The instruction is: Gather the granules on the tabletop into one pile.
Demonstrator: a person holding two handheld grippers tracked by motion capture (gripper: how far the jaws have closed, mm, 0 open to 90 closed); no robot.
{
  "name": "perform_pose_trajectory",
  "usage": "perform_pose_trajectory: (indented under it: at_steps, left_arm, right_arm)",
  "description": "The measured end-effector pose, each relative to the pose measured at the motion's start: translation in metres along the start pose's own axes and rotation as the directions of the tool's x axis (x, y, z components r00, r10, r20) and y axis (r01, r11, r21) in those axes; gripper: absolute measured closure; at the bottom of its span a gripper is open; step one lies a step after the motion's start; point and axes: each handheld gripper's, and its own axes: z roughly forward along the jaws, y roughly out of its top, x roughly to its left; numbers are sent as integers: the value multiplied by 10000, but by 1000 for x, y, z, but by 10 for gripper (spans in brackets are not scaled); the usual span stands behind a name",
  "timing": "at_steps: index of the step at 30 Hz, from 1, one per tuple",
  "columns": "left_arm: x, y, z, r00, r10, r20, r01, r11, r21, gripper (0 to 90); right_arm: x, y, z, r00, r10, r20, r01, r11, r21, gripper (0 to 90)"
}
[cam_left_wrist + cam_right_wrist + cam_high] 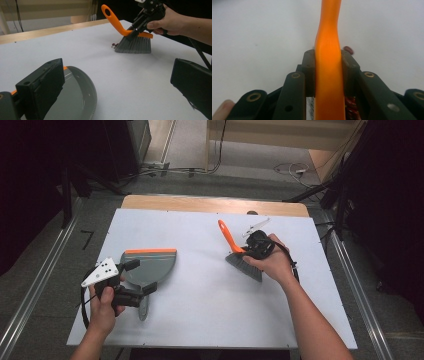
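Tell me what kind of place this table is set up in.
Probably a lab or recording studio: a white tabletop flanked by metal floor rails, loose cables on grey carpet, and dark stands around the edges.

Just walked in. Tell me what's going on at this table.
A person is working with a gripper in each hand at a white table. The right gripper is shut on the orange handle of a small brush, whose grey bristles rest on the table beside a few small dark red bits. The left gripper, jaws open, is at the grey dustpan, which lies flat on the left side, apart from the brush. It looks like a sweep-up.
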Motion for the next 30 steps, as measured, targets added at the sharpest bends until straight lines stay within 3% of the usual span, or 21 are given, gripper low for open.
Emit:
perform_pose_trajectory:
  at_steps: [6, 13, 30]
  left_arm:
    - [-1, 0, 1, 10000, 36, 13, -36, 10000, 48, 0]
    - [-2, 0, 2, 10000, 74, 46, -75, 10000, 60, 0]
    - [-6, -1, 4, 9999, 109, -119, -108, 9999, 64, 0]
  right_arm:
    - [6, -2, -16, 9995, 277, 165, -265, 9975, -648, 687]
    - [9, -12, -39, 9972, 746, -14, -741, 9885, -1322, 688]
    - [21, -70, -80, 9817, 1880, -306, -1900, 9555, -2256, 688]
